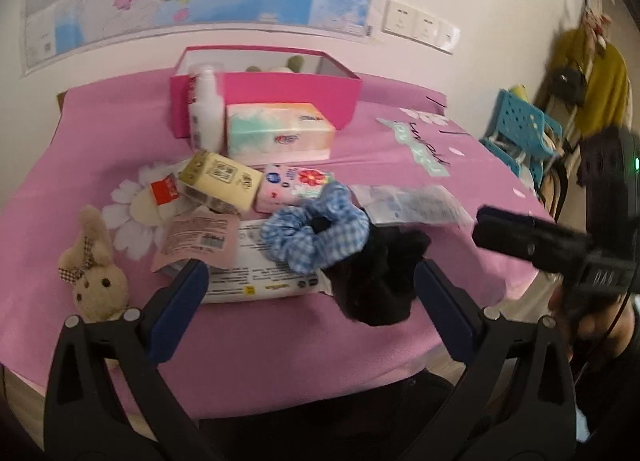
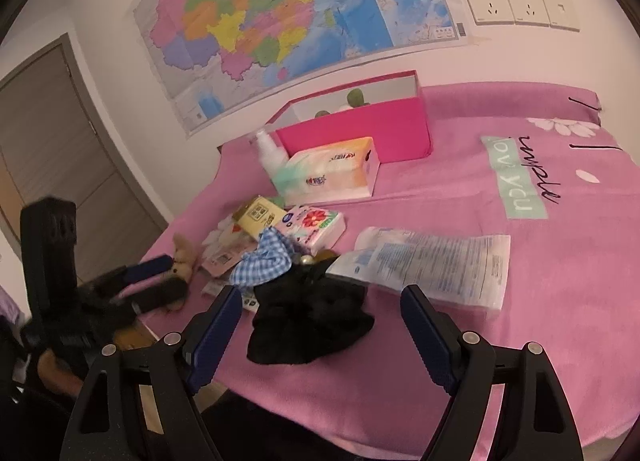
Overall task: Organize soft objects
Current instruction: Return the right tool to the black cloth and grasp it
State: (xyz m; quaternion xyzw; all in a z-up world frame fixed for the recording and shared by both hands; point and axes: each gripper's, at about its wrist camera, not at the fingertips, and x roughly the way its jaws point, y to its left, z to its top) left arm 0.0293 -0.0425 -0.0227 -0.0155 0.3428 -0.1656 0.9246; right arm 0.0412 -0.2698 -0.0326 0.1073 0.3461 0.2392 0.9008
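- We hold the left hand-held gripper (image 1: 312,281) with its jaws spread wide and nothing between them, low at 6 o'clock in its own view, aimed at the pile so that a soft item can be bracketed.
- We hold the right hand-held gripper (image 2: 320,313) spread apart too and empty; the black scrunchie (image 2: 308,325) lies just ahead between its fingers, which we judge makes it the likeliest pick.
- The black scrunchie lies at the near edge of the pink-covered tabletop (image 1: 280,341), touching the blue gingham scrunchie (image 1: 316,233) at its 11 o'clock.
- The plush rabbit (image 1: 94,273) lies alone at 9 o'clock, apart from the heap and easy to reach.
- Flat packets, a yellow carton (image 1: 220,179) and a floral tissue pack (image 1: 296,185) crowd the middle; we judge they could snag a grasp.
- Further, at 12 o'clock, the tissue box (image 1: 280,133) and white bottle (image 1: 206,109) stand just before the open pink box (image 1: 280,97).
- That box already shows greenish, soft-looking things inside, so we judge it is the destination.
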